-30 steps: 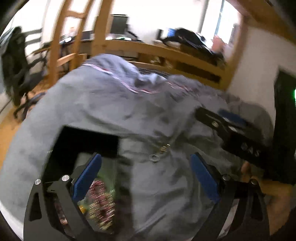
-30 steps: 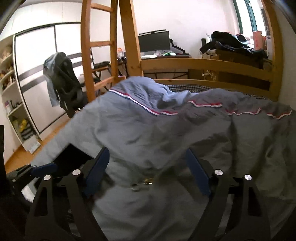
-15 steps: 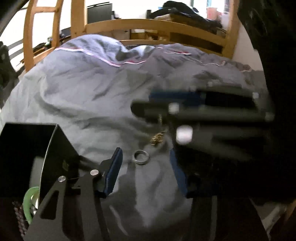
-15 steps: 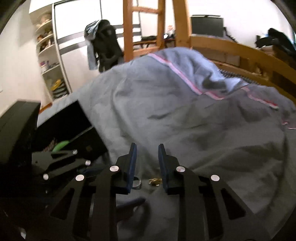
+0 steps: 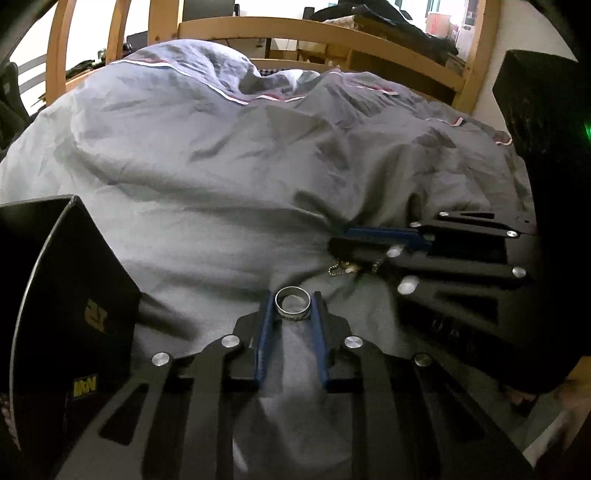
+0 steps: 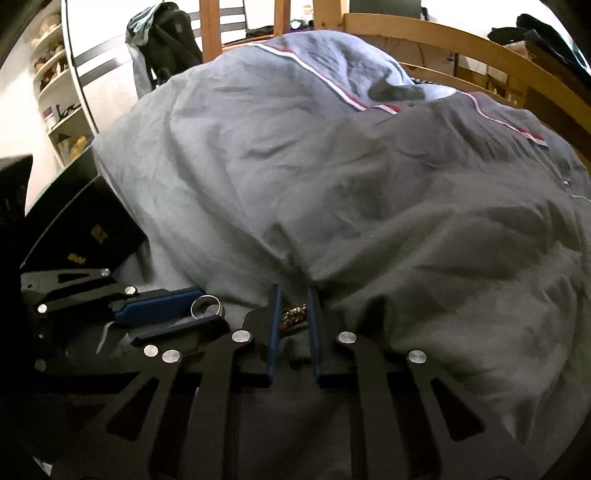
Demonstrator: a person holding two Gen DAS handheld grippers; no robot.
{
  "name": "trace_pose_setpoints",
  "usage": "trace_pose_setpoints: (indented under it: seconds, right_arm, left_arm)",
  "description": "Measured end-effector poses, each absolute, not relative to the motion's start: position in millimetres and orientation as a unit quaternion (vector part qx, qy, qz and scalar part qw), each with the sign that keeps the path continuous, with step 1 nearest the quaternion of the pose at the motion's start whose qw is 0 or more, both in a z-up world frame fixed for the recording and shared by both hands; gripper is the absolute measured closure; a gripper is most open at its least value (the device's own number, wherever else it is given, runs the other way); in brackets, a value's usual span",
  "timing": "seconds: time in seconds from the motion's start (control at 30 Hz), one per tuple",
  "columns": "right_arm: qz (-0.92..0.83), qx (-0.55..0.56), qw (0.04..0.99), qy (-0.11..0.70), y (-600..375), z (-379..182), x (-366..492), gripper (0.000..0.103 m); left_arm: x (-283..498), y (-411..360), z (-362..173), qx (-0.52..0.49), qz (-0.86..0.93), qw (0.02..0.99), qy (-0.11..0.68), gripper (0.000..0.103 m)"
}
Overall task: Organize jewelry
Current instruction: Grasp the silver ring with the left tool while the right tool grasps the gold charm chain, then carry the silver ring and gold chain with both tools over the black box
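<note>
A silver ring [image 5: 293, 303] lies on the grey duvet [image 5: 221, 166] between the tips of my left gripper [image 5: 293, 301], whose blue pads touch its sides. The ring also shows in the right wrist view [image 6: 207, 306], held by the left gripper [image 6: 192, 312]. A small gold chain piece [image 6: 293, 312] sits between the blue pads of my right gripper [image 6: 293, 299], which is closed on it; in the left wrist view the chain [image 5: 341, 267] pokes out from the right gripper [image 5: 354, 245]. A black jewelry box [image 5: 62, 314] stands open at the left.
The duvet [image 6: 369, 184] is rumpled, with a red-and-white trim. A wooden bed rail [image 5: 332, 37] runs along the far side, a ladder [image 6: 210, 26] at the back left. A shelf and wardrobe [image 6: 59, 92] stand beyond the box [image 6: 81, 229].
Both grippers have closed from wide open and dropped onto the duvet. The left now pinches the ring and the right pinches the gold chain piece.
</note>
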State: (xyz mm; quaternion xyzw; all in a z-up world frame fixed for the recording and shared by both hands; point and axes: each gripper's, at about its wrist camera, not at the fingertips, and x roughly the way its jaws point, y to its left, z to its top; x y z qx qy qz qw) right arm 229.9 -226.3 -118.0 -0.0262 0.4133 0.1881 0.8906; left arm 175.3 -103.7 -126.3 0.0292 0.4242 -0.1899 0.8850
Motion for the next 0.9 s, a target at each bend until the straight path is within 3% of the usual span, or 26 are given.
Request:
trace_pose_setpoints:
  seconds: [0.17,0.5,0.57,0.6,0.63,0.67,0.7,0.73,0.77,0.83,0.9]
  right_arm:
    - [0.208,0.069,0.895,0.389,-259,-101,225,0.101]
    - [0.200,0.014,0.886,0.419,-232,-118,225,0.098]
    - [0.197,0.011,0.885,0.421,-230,-121,226,0.094]
    - [0.195,0.013,0.886,0.421,-232,-120,226,0.087]
    - [0.192,0.014,0.887,0.420,-233,-120,226,0.048]
    - [0.190,0.013,0.886,0.424,-234,-121,226,0.019]
    - [0.203,0.014,0.884,0.421,-233,-122,225,0.014]
    - [0.210,0.004,0.885,0.416,-230,-122,221,0.013]
    - [0.205,-0.007,0.887,0.414,-226,-123,219,0.019]
    - [0.181,-0.006,0.887,0.424,-228,-126,223,0.041]
    - [0.173,0.013,0.892,0.418,-237,-126,223,0.052]
  left_arm:
    - [170,-104,-124,0.030,-0.191,0.886,0.422,0.084]
    - [161,-104,-129,0.040,-0.188,0.890,0.414,0.084]
    - [161,-104,-131,0.040,-0.187,0.890,0.413,0.084]
    - [162,-104,-131,0.040,-0.188,0.891,0.412,0.084]
    - [162,-104,-131,0.040,-0.188,0.890,0.413,0.084]
    - [162,-104,-131,0.039,-0.189,0.890,0.412,0.084]
    - [161,-104,-131,0.039,-0.189,0.891,0.412,0.084]
    - [161,-104,-131,0.039,-0.189,0.891,0.412,0.084]
    - [162,-104,-132,0.041,-0.188,0.890,0.413,0.084]
    - [162,-104,-132,0.040,-0.189,0.891,0.412,0.084]
    - [162,-104,-132,0.039,-0.189,0.891,0.411,0.084]
